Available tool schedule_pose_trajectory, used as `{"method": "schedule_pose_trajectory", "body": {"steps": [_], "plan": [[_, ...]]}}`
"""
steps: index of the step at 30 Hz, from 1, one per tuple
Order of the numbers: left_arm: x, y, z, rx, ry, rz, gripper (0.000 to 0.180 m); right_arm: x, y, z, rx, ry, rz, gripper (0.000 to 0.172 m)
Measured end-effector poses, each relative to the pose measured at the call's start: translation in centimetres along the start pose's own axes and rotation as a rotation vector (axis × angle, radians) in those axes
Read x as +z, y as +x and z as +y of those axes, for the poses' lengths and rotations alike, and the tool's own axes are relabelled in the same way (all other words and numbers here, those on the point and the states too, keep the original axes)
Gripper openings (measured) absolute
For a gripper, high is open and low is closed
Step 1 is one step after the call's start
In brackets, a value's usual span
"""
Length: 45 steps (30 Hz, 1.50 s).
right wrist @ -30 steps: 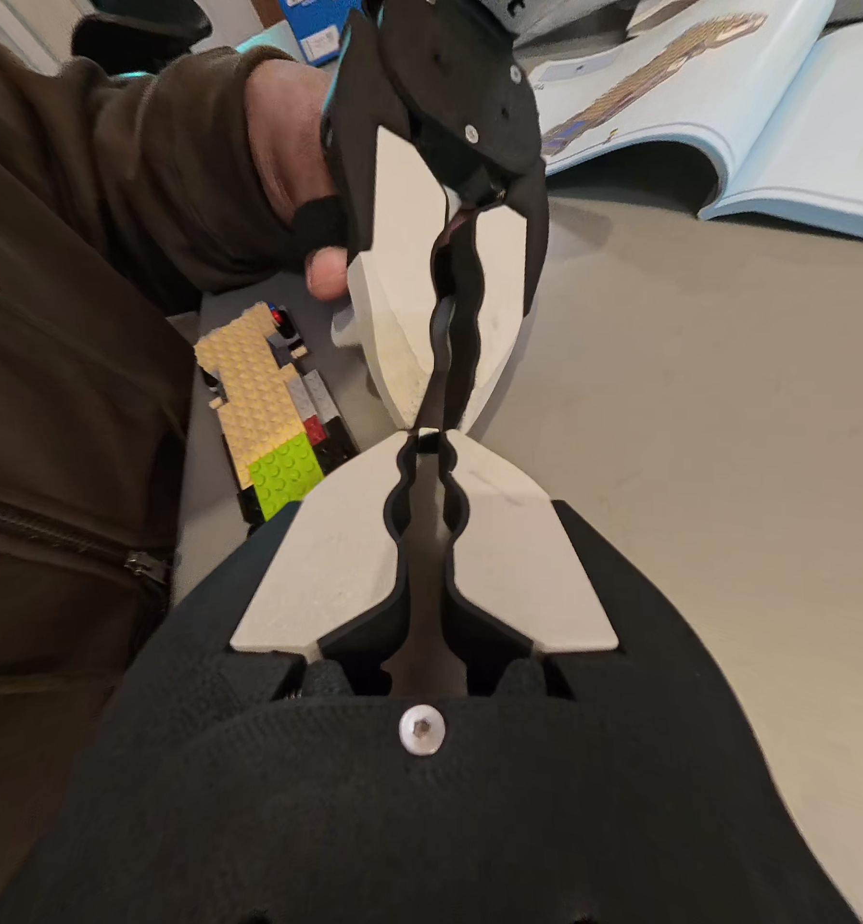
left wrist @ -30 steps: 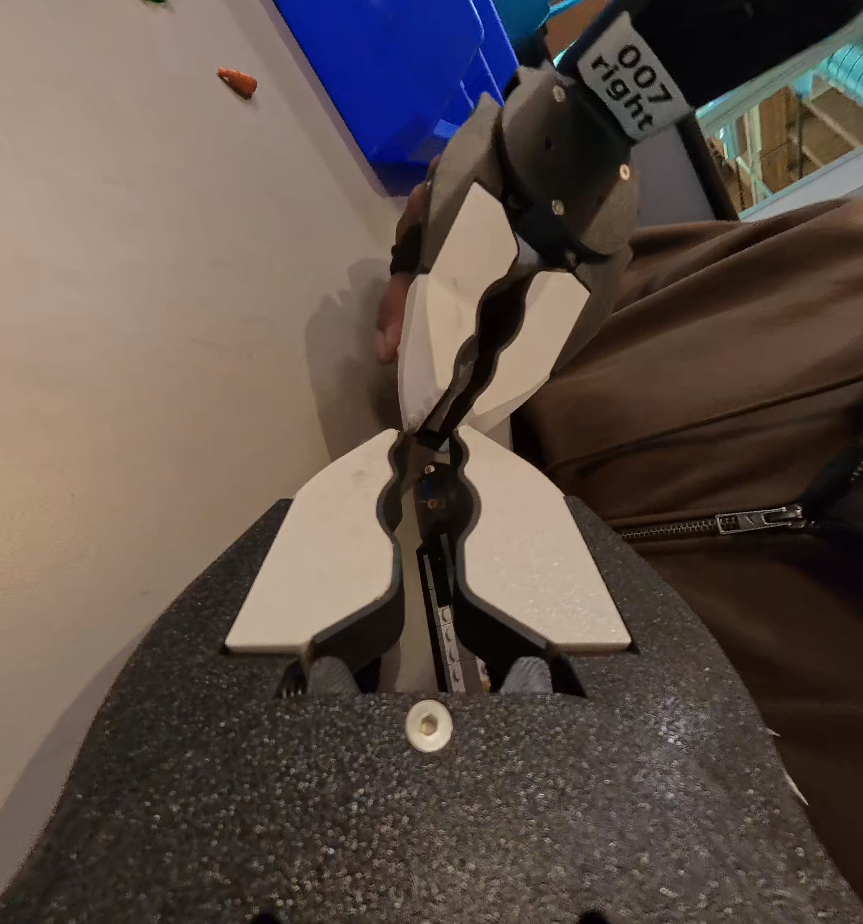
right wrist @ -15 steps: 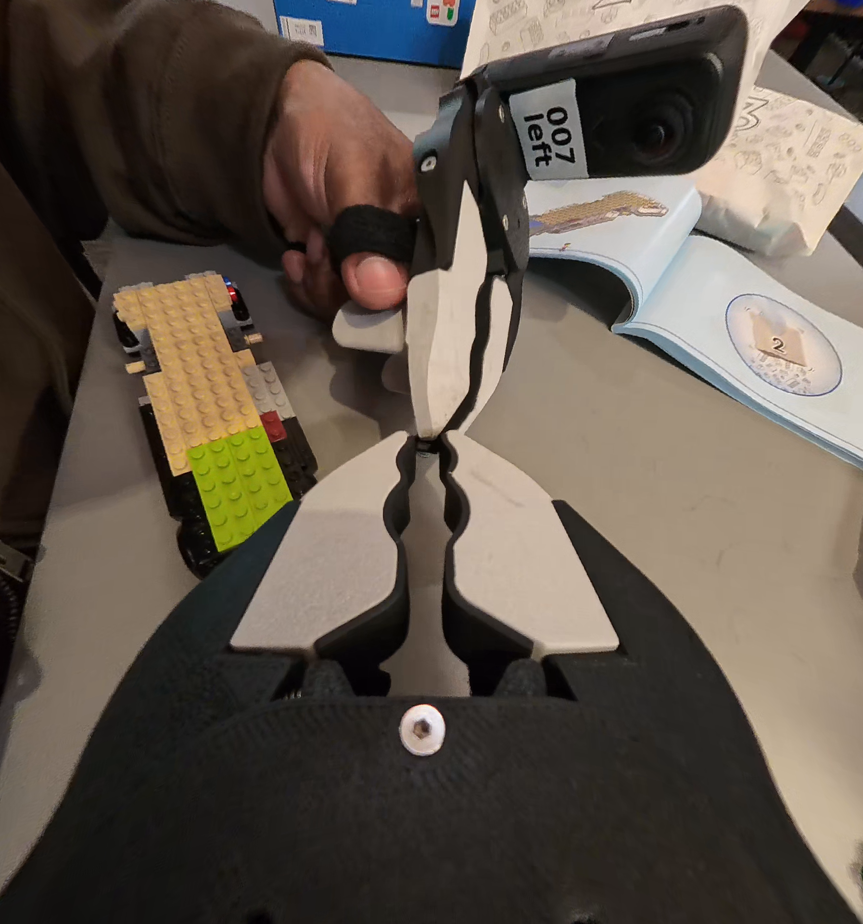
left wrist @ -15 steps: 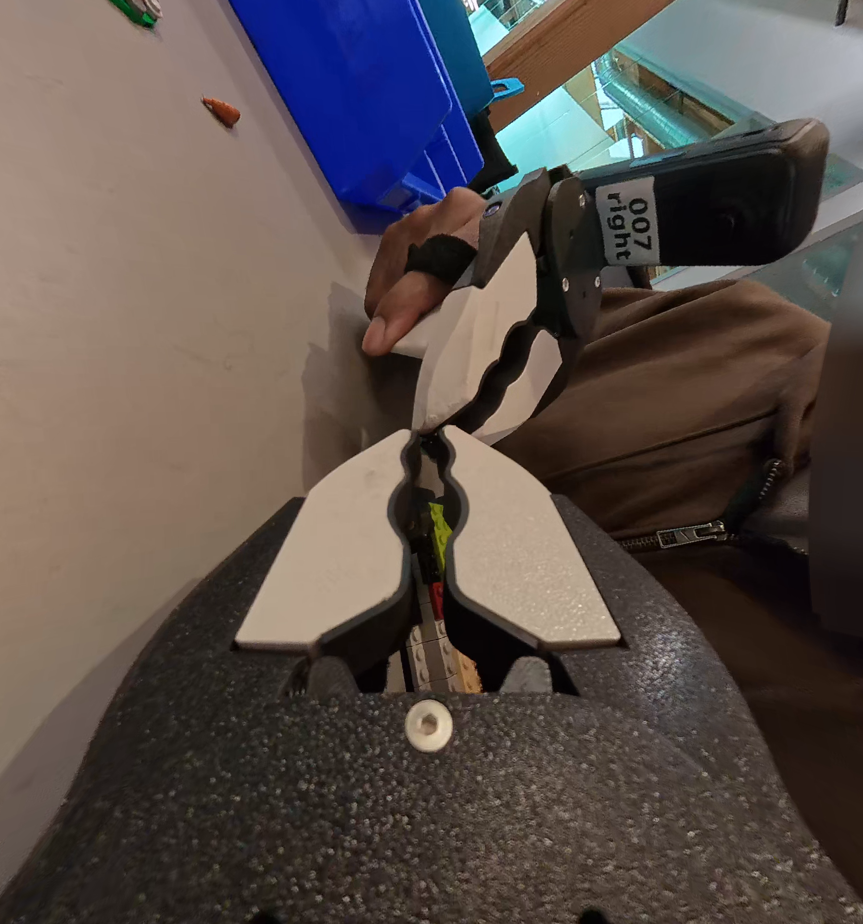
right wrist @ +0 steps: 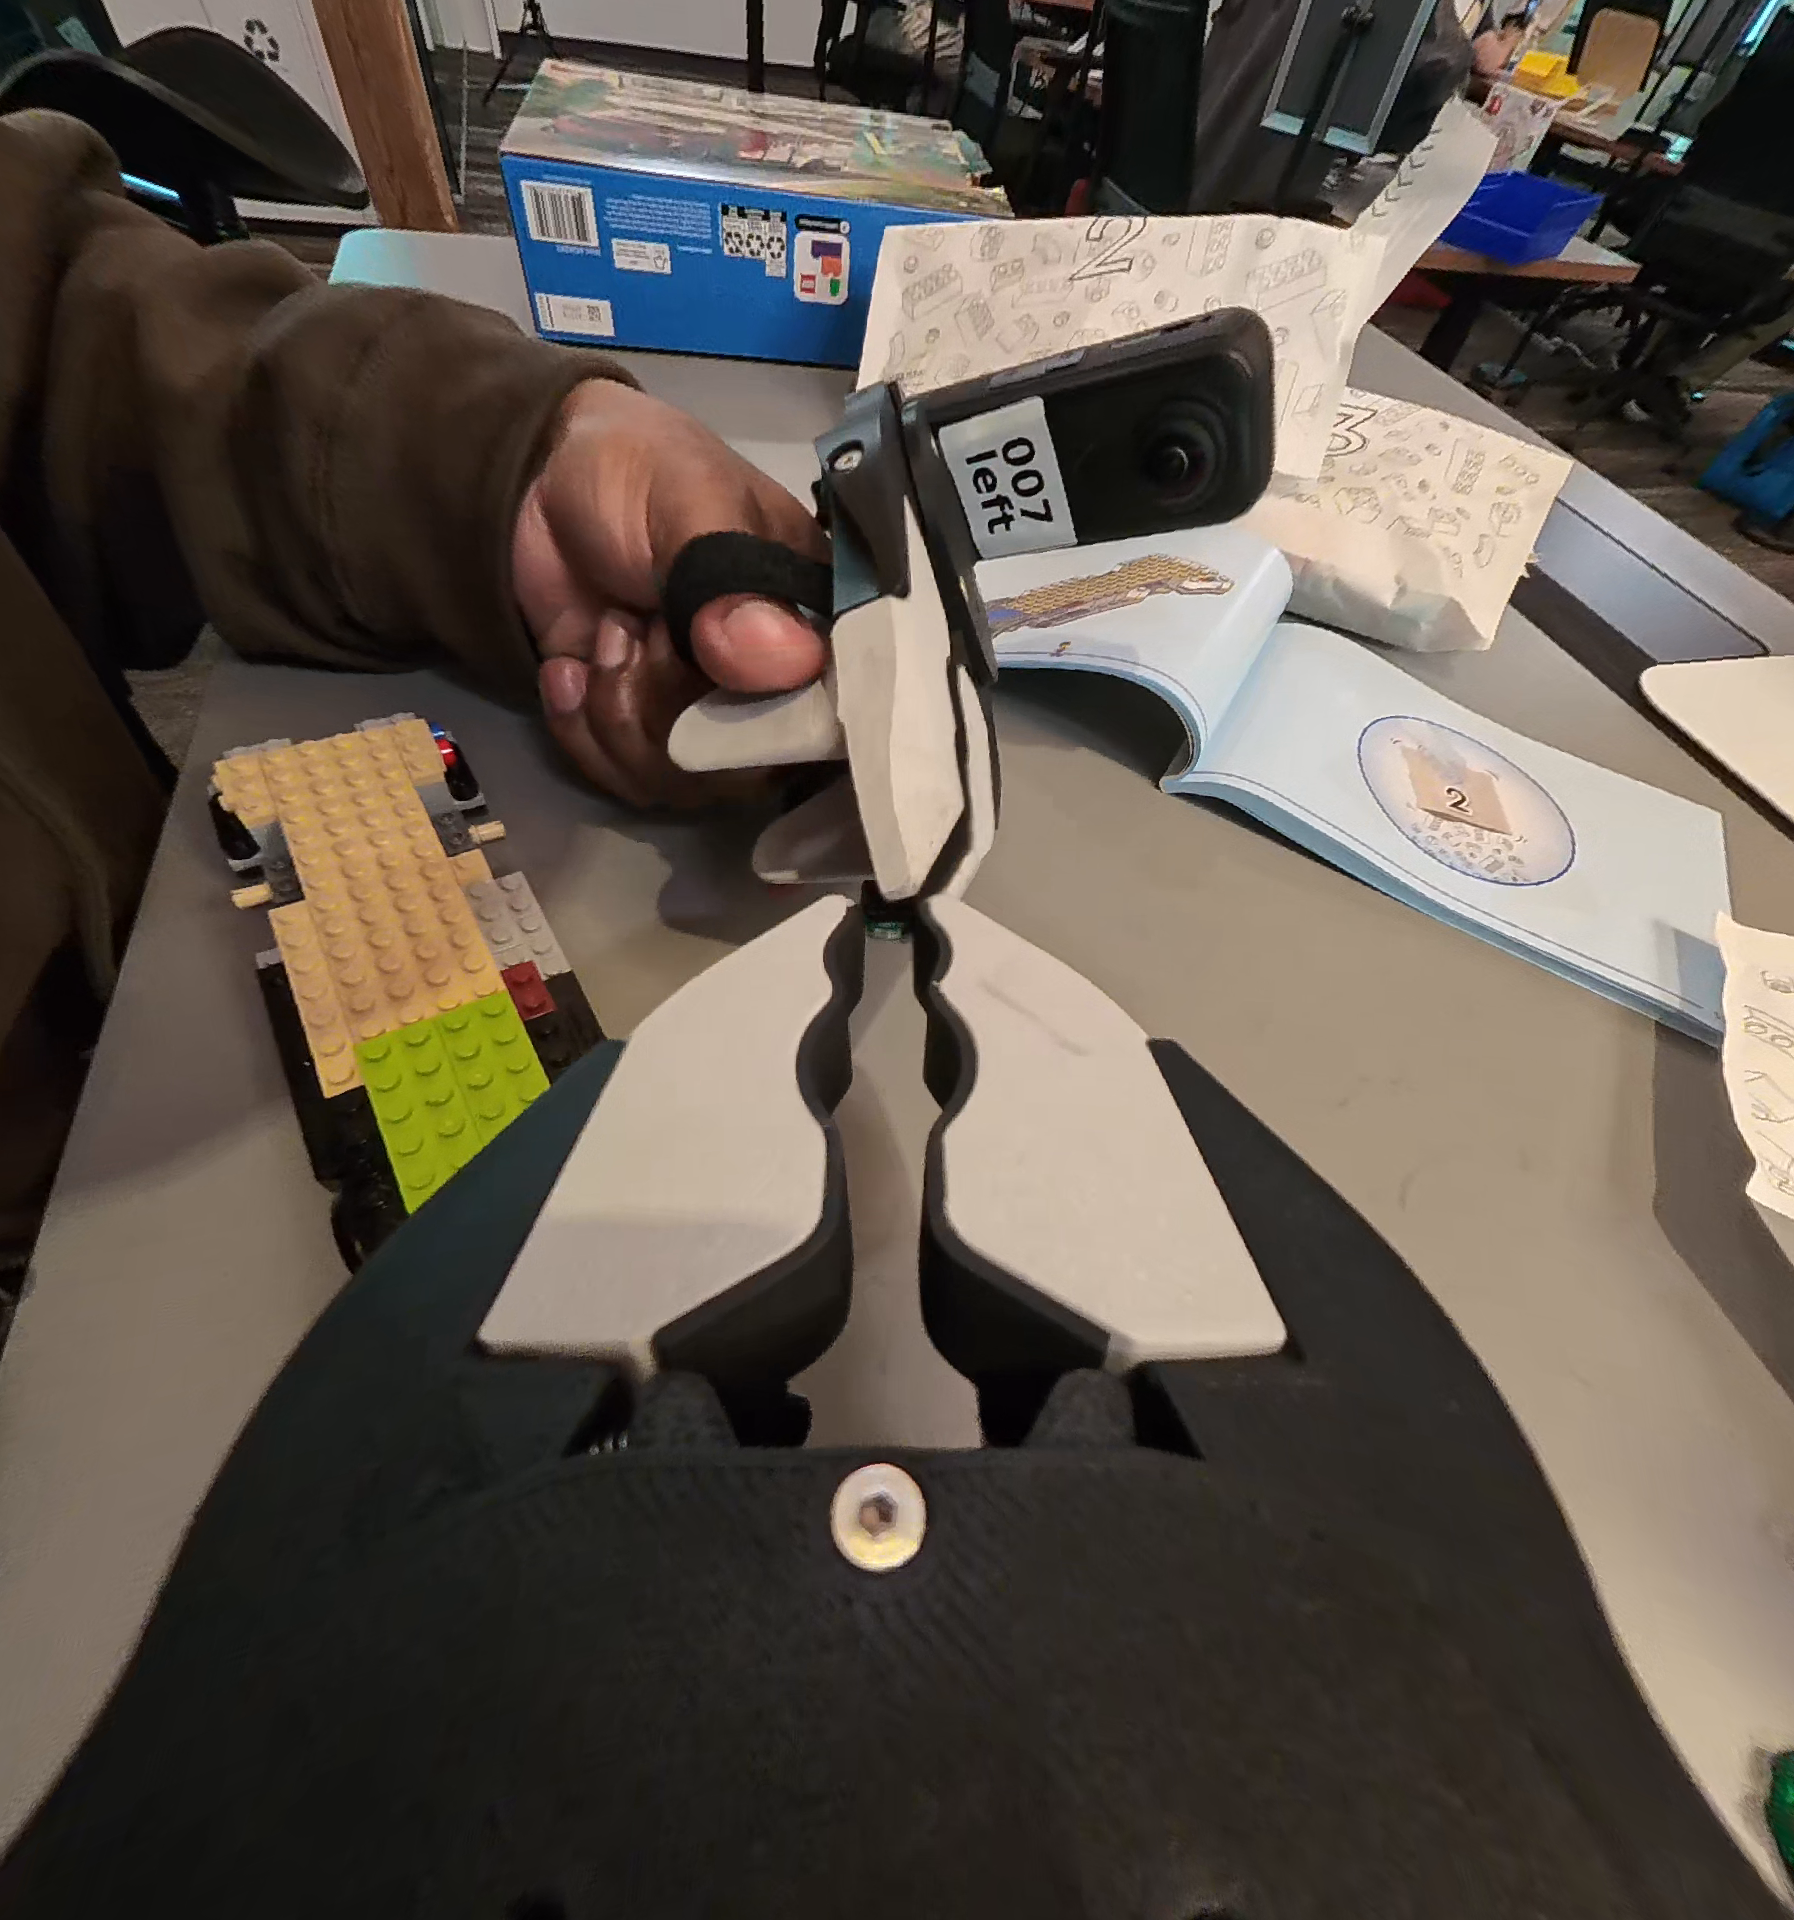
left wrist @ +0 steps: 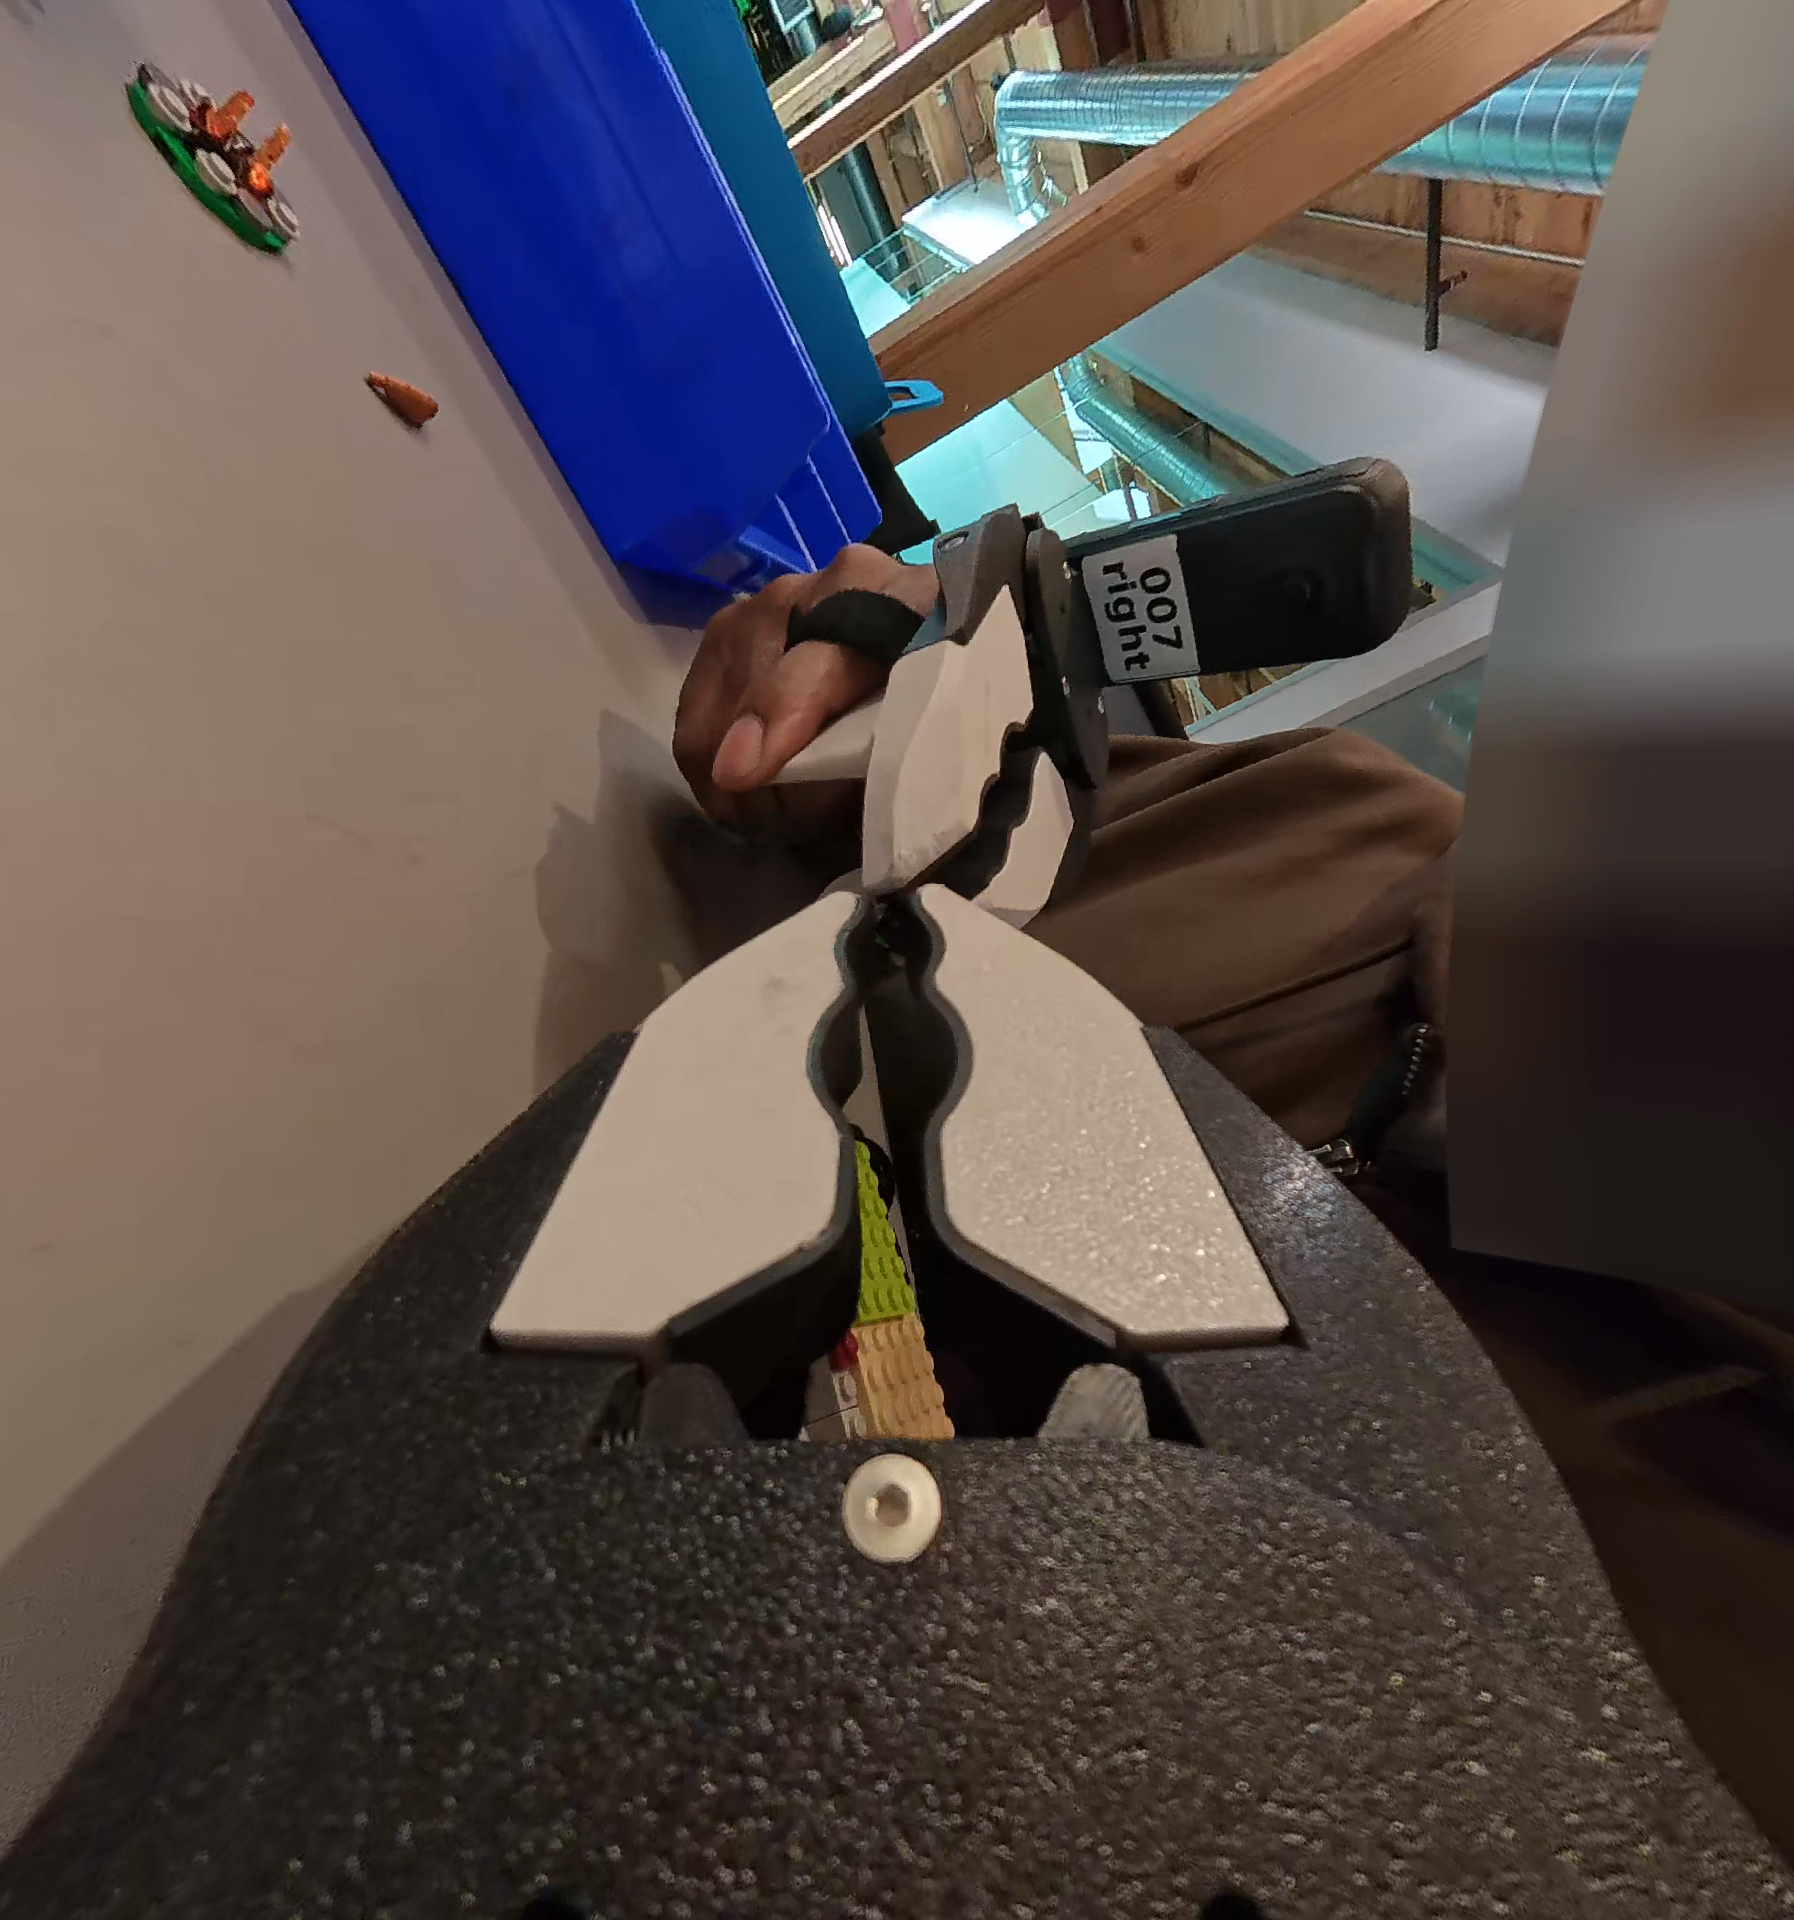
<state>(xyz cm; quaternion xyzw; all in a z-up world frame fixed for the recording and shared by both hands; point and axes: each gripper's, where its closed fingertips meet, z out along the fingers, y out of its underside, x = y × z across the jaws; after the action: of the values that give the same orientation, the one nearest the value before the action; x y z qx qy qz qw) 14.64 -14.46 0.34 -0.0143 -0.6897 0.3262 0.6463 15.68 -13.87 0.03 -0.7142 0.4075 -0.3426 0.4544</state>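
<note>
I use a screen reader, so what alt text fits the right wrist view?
Two tongs meet tip to tip above a grey table, a small dark piece with green on it between the right tongs and the hand-held left tongs. A tan and lime brick build lies left, an open booklet right.

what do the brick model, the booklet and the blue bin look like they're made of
Brick model: hard moulded plastic, slightly glossy; rows of round studs in tan, lime and grey. Booklet: printed paper, smooth with a slight sheen; pages arch up at the open spine. Blue bin: probably rigid moulded plastic; even colour, smooth walls, soft highlights.
</note>
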Motion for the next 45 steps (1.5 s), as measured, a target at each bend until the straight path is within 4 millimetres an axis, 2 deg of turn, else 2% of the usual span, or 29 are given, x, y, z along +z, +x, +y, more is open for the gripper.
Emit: {"method": "schedule_pose_trajectory", "body": {"steps": [5,14,27,29,30,34,39,45], "plan": [[0.1,0.1,-0.1,0.048,-0.003,-0.008,0.007,-0.1,0.2,-0.1,0.056,0.017,-0.022,0.008],[0.2,0.1,0.0,0.234,-0.057,-0.097,0.013,-0.7,0.6,-0.1,0.329,0.055,-0.145,0.008],[0.4,0.7,0.3,0.274,-0.058,-0.060,0.007,-0.7,0.1,-0.5,0.388,0.076,-0.203,0.008],[0.4,0.8,0.2,0.257,-0.050,-0.043,0.006,-0.8,0.2,-0.6,0.384,0.085,-0.201,0.008],[0.3,0.9,0.2,0.242,-0.044,-0.025,0.000,-0.8,0.3,-0.7,0.379,0.090,-0.190,0.008],[-0.1,1.1,-0.6,0.189,0.015,0.000,0.000,-0.8,0.6,-0.8,0.350,0.101,-0.159,0.008],[-0.2,0.7,-0.6,0.171,0.014,-0.017,0.000,-0.7,0.5,-0.6,0.336,0.098,-0.158,0.008],[0.0,0.8,-0.3,0.317,-0.037,-0.087,0.010,-0.8,0.3,-0.5,0.442,0.094,-0.226,0.008]]}}
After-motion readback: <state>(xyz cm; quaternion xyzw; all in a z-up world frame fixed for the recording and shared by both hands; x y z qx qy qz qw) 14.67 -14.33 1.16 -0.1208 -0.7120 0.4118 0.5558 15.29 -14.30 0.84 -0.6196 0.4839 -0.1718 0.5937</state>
